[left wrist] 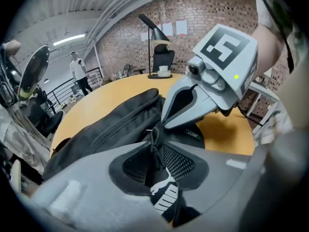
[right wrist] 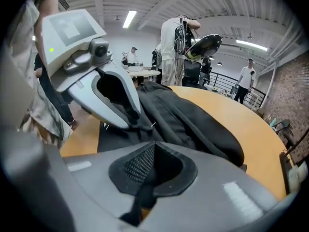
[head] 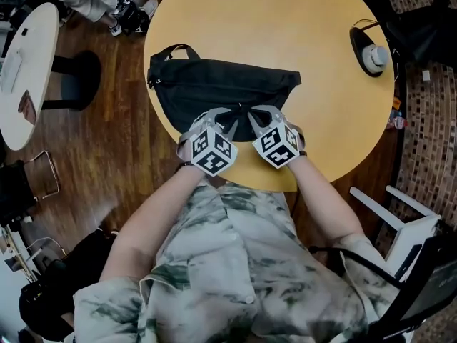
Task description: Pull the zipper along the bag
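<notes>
The bag (head: 214, 91), black and flat, lies on the round yellow worktop (head: 300, 27). In the head view it occupies the lower left part of the worktop, with its carry loop toward the upper left of the frame and its long side running left to right.

Both tools meet at the middle of the bag's lower edge, just above the frame centre. The left hand-held gripper (head: 230, 117) comes in from the lower left and the right hand-held gripper (head: 257, 118) from the lower right. Their tips stand just beside each other, and the marker cubes sit side by side below them.

Left hand-held gripper: clenched. In the left gripper view the zipper pull (left wrist: 163, 197) (a black tab with a white logo) is pinched between the jaws. Its thin pull cord (left wrist: 155, 144) runs up from the tab to the bag. The right tool's jaws show in the upper middle of that view, touching the bag fabric directly beyond the cord.

Right hand-held gripper: clenched. In the right gripper view a narrow black strip of the bag's fabric is pinched between the jaws at the lower middle of the frame. The bag body extends to the right across the worktop.

A lamp base (head: 371, 54) stands at the worktop's upper right edge, well apart from the bag. A white chair (head: 400, 224) stands at the lower right of the head view.
</notes>
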